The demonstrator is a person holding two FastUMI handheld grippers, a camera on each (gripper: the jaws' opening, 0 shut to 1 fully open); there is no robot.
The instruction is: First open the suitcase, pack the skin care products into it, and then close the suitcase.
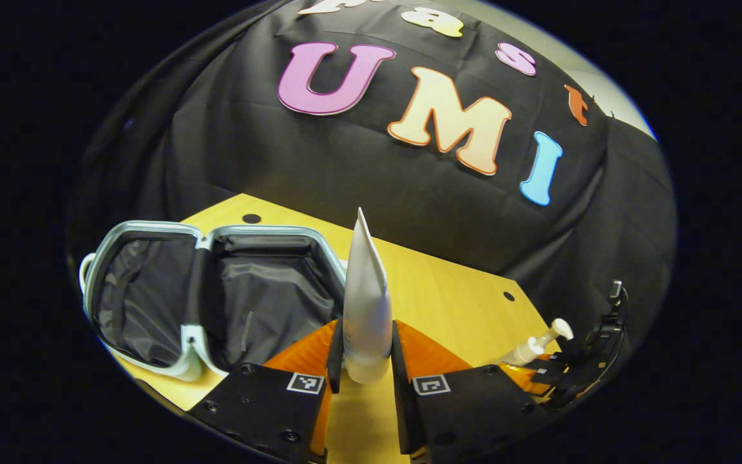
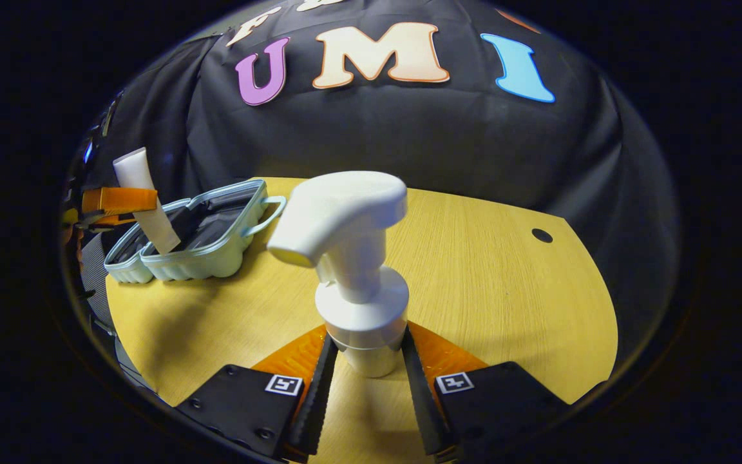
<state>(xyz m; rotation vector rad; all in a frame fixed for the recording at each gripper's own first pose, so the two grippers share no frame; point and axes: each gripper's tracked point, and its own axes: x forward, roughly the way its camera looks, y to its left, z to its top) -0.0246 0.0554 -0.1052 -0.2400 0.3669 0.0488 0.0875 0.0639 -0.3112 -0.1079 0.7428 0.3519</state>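
A pale blue suitcase [image 1: 197, 348] lies open on the wooden table, its dark lining showing; in the right gripper view the suitcase [image 2: 197, 258] sits at the far left. My left gripper [image 1: 363, 361] is shut on a white squeeze tube [image 1: 364, 296] that points up, just right of the suitcase. The same tube [image 2: 145, 200] hangs tilted above the suitcase in the right gripper view, held by orange fingers [image 2: 120, 200]. My right gripper [image 2: 363, 361] is shut on a white pump bottle [image 2: 351, 258], held above the table. That pump bottle [image 1: 535, 345] appears low right in the left gripper view.
The wooden table [image 2: 506, 303] has a small dark hole [image 2: 542, 235] near its far right edge and another hole [image 1: 252, 218] behind the suitcase. Black cloth closes the back and sides.
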